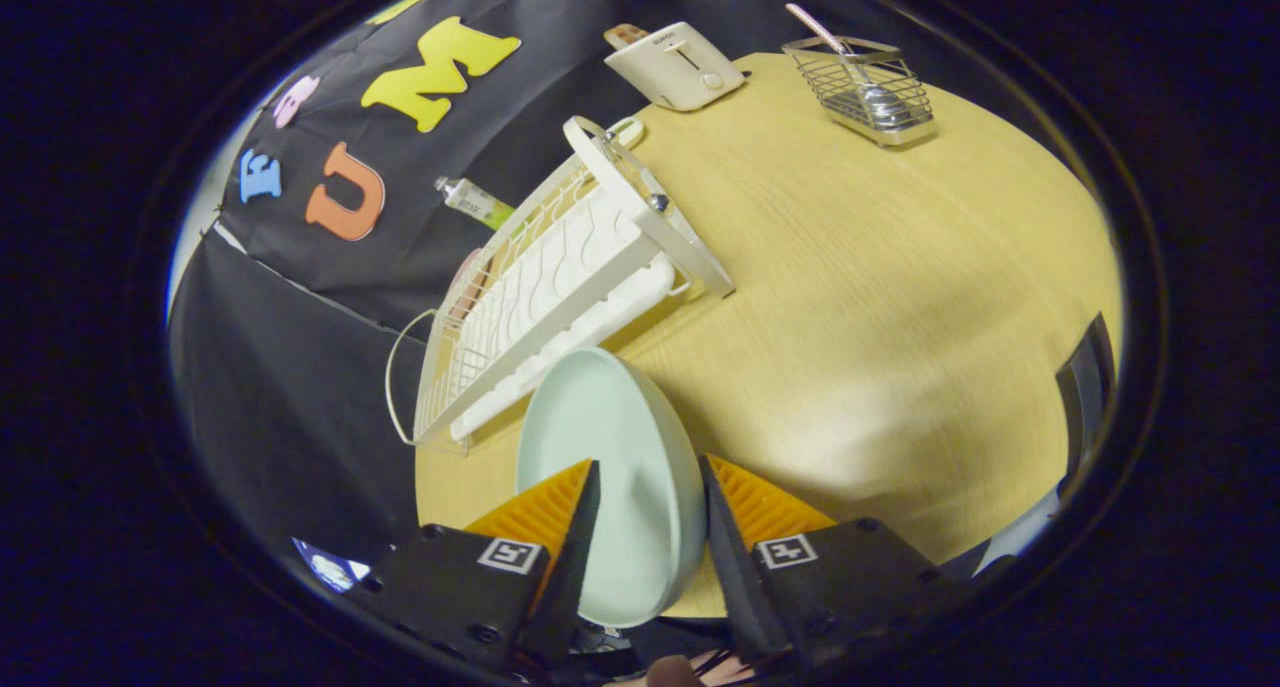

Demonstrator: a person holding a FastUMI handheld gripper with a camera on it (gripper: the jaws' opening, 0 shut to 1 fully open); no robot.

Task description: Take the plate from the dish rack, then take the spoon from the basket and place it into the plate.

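The pale green plate (610, 487) is held on edge between the two fingers of the claw (648, 527), which are closed onto it from either side, one on its hollow face and one on its back. The plate has been lifted clear of the white dish rack (560, 277), which lies just beyond it toward 11 o'clock, and it hangs above the near part of the wooden worktop (880, 297). Its rim appears free of both rack and worktop, though the lowest edge is hidden behind the fingers.

The first step is judged done; setting the plate flat on the worktop is what remains before the spoon can be fetched.

The relation on which the coming move turns is the bearing of the spoon (835, 52) from the claw. It stands in the wire basket (868, 92) at about 1 o'clock, well apart, across the open stretch of worktop. Its long axis is steeply tilted, with the handle leaning out of the basket toward 11 o'clock and the bowl down inside the wires. A white toaster (678, 64) is seen at 12 o'clock, beside the basket and beyond the far end of the rack. A tube (472, 202) lies behind the rack at 10 o'clock.
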